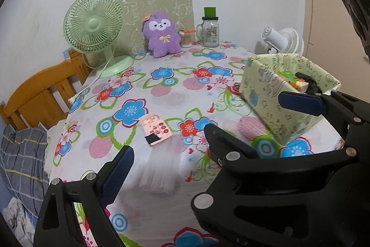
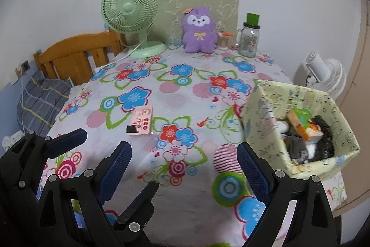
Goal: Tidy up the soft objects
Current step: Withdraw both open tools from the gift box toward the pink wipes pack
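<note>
A purple plush toy (image 1: 161,35) (image 2: 199,30) sits upright at the table's far edge against a green patterned board. A pale green patterned box (image 1: 286,94) (image 2: 300,129) stands at the right and holds socks and soft items. A small pink packet (image 1: 156,129) (image 2: 141,120) lies flat mid-table. My left gripper (image 1: 168,154) is open and empty over the near table; it also shows in the right wrist view (image 2: 115,159) at lower left. My right gripper (image 2: 185,168) is open and empty; its body (image 1: 300,154) fills the left wrist view's lower right beside the box.
A green desk fan (image 1: 94,24) (image 2: 131,13) stands at the back left. A glass mug jar (image 1: 209,30) (image 2: 249,38) with a green lid stands right of the plush. A white fan (image 2: 321,73) is behind the box. A wooden headboard (image 2: 78,54) and pillow lie left of the table.
</note>
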Demonstrator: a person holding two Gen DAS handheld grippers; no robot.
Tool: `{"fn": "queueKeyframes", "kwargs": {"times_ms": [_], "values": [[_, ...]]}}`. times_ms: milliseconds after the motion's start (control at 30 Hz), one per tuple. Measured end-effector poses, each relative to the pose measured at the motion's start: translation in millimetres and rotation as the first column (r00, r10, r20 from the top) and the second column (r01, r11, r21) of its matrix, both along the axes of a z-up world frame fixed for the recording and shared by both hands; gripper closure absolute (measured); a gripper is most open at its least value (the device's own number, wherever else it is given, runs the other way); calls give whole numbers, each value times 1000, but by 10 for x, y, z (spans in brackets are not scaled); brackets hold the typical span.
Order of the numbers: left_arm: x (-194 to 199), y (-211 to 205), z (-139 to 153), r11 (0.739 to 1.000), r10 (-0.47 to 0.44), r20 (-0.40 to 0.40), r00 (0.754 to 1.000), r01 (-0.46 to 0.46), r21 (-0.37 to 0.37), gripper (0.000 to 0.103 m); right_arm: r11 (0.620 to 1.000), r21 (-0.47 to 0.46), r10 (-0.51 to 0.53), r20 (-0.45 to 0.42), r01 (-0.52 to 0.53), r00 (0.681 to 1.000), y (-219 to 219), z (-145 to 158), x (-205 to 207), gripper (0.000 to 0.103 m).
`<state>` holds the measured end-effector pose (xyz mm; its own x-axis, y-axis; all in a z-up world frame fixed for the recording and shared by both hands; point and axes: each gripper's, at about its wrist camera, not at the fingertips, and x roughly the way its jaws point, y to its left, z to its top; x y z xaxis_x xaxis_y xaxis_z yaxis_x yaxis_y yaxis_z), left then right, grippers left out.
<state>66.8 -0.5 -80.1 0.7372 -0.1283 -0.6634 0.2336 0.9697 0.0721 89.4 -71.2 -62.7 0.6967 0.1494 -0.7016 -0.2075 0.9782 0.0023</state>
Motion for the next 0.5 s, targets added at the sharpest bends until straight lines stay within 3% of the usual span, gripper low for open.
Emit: {"fn": "queueKeyframes", "kwargs": {"times_ms": [500], "values": [[201,289,-228,999,34,-38,999,-34,-4,8,999,-20,46,-54,-47,997,289,-251,255,9]]}}
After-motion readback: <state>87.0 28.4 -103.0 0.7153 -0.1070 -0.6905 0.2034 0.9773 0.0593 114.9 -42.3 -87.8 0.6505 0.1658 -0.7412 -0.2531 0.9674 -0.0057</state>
